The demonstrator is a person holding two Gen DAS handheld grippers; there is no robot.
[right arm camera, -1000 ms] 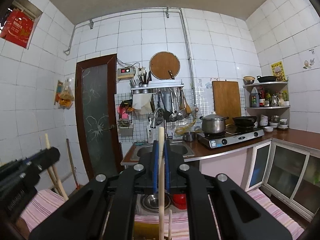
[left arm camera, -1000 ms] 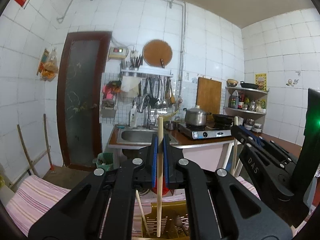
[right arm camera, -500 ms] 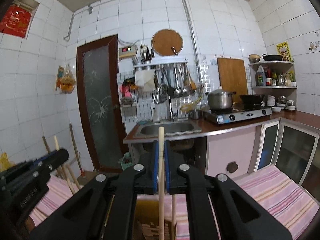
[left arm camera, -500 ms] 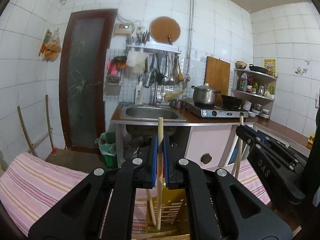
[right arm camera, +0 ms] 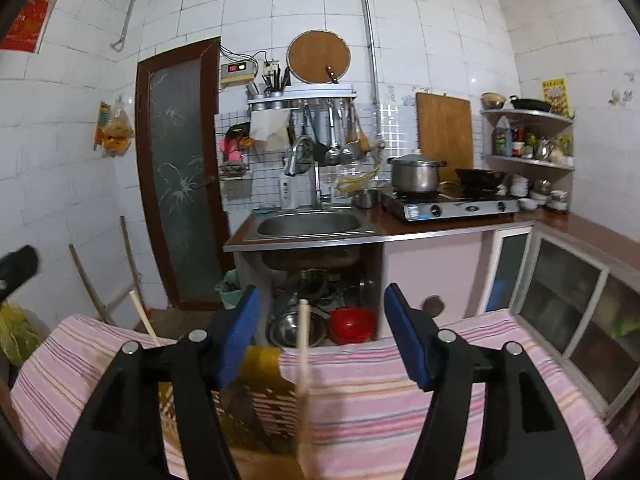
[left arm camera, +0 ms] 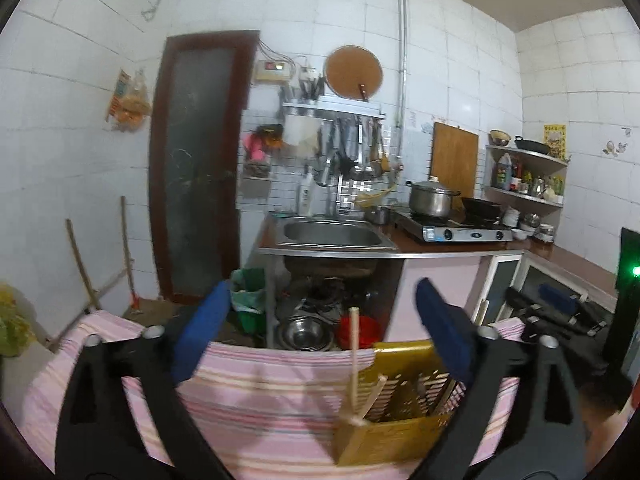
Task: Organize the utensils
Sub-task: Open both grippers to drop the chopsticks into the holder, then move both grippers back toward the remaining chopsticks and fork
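A yellow slotted utensil basket (left arm camera: 400,412) stands on the pink striped cloth (left arm camera: 248,400). Wooden chopsticks (left arm camera: 353,364) stand in it, one upright, one leaning. My left gripper (left arm camera: 322,320) is open and empty, up and left of the basket. In the right wrist view the basket (right arm camera: 264,396) sits low, just before my open right gripper (right arm camera: 322,320), and a chopstick (right arm camera: 303,356) stands free between the blue pads, blurred. Another chopstick (right arm camera: 144,320) leans at the left. The right gripper's fingers (left arm camera: 560,308) show at the far right of the left view.
Beyond the table stand a steel sink (right arm camera: 310,226), a gas stove with a pot (right arm camera: 416,176), hanging ladles, corner shelves (right arm camera: 528,136) and a glass door (right arm camera: 180,176). Bowls and a red basin (right arm camera: 352,324) lie under the sink.
Both grippers opened and let go of their chopsticks, which now stand in the yellow basket. Both grippers have pulled back and shifted; the left one moved left of the basket.
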